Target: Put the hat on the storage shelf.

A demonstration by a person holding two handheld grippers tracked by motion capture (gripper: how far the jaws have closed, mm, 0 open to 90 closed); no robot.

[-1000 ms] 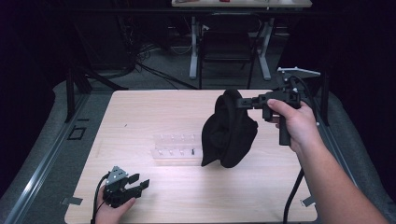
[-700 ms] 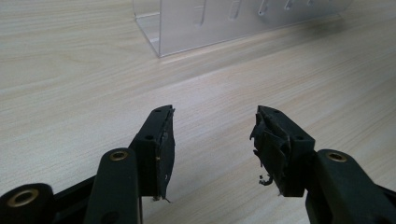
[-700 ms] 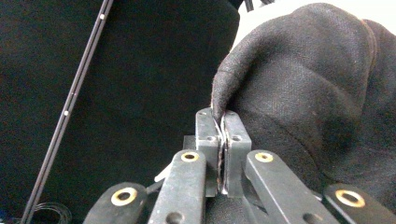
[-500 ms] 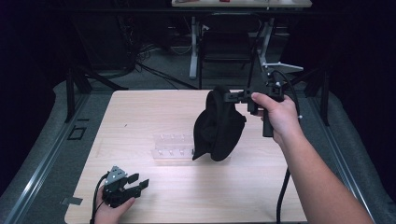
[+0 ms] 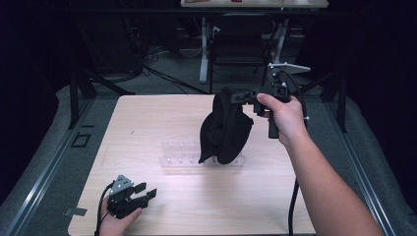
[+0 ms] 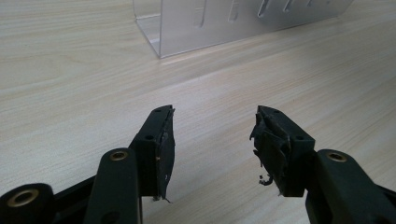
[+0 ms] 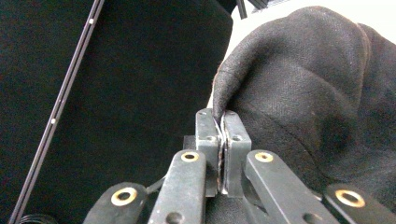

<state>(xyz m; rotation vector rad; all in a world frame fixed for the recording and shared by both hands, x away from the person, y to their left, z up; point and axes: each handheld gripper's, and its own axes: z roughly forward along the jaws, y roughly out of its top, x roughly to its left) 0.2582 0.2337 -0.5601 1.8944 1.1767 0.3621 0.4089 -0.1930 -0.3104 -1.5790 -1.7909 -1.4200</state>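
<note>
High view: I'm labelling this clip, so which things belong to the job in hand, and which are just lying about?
In the job:
- black cloth, hanging from the right tongs, which are shut on its edge
- clear plastic rack under the cloth

Lying about:
- left tongs, open, resting near the table's front edge
- chair behind the table

Black cloth (image 5: 223, 130) hanging from right tongs (image 5: 241, 97) covers the right part of the clear tray (image 5: 179, 155) on the desk (image 5: 147, 123). In the left gripper view the tray runs off the top edge. Room beyond the desk too dark to read.
</note>
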